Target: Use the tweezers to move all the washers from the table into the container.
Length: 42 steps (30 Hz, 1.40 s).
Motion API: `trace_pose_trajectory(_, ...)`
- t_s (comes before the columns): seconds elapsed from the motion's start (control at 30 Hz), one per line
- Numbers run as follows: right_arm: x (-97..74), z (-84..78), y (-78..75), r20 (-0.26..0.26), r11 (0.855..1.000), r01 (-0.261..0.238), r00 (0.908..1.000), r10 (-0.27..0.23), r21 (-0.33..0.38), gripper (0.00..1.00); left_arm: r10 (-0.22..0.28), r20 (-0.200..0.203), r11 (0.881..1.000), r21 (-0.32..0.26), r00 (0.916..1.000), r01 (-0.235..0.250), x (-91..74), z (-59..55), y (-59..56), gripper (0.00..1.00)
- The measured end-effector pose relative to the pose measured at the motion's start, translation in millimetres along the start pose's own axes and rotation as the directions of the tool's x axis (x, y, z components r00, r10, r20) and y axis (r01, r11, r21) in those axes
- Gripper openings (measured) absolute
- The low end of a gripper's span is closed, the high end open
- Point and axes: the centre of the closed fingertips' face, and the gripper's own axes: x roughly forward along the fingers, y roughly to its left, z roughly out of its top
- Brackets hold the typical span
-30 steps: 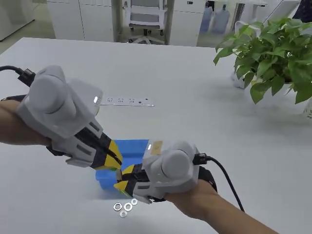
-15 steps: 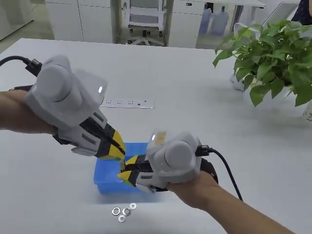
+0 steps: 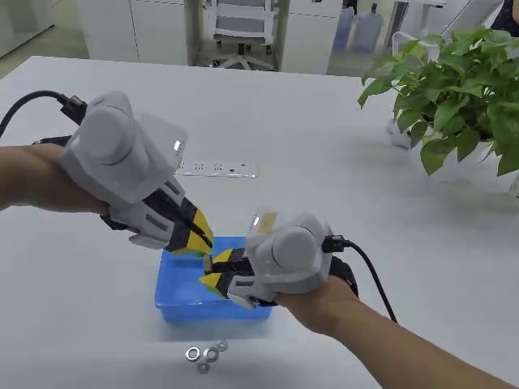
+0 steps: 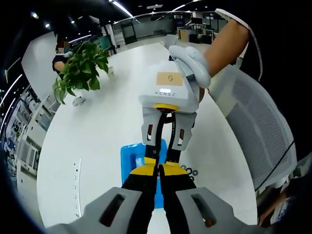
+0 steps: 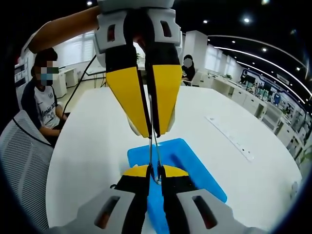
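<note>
Head view: left hand-held gripper (image 3: 203, 241) & right hand-held gripper (image 3: 208, 274) are pointing tip to tip over the shallow blue plastic container (image 3: 174, 305), which is sitting on the white counter (image 3: 324, 170). Small round metal washers (image 3: 203, 353) are lying on the counter just in front of the container, outside it.

Left gripper view: own jaws are pressing together, w/ the right one facing them close.

Right gripper view: thin metal tweezers (image 5: 152, 151) are running from between the left jaws down into the right jaws. Both pairs are pinching the tweezers above the container.
</note>
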Motion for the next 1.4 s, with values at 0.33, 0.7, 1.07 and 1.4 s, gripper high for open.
trace_pose_trajectory(0.33, 11.0, -14.7, -10.4, -0.024, 1.000, -0.005, 0.9997, 0.005, 0.023, 0.10, -0.010, -0.008, 1.000, -0.008, 0.9999, 0.010, 14.8, -11.2, 10.6, 0.06)
trace_pose_trajectory(0.7, 17.6, -29.3, -16.9, -0.045, 0.999, -0.033, 0.9984, 0.035, 0.041, 0.11, -0.016, -0.010, 1.000, -0.025, 0.9998, 0.015, 28.0, -19.1, 18.8, 0.06)
trace_pose_trajectory(1.07, 19.1, -33.2, -17.6, -0.054, 0.999, -0.039, 0.9977, 0.041, 0.038, 0.11, -0.012, -0.010, 1.000, -0.027, 0.9999, 0.011, 30.8, -20.6, 20.0, 0.06)
trace_pose_trajectory(1.4, 16.9, -30.1, -17.6, -0.051, 0.999, -0.029, 0.9982, 0.031, 0.035, 0.11, -0.005, -0.010, 1.000, -0.023, 0.9999, 0.005, 28.5, -19.2, 20.3, 0.06)
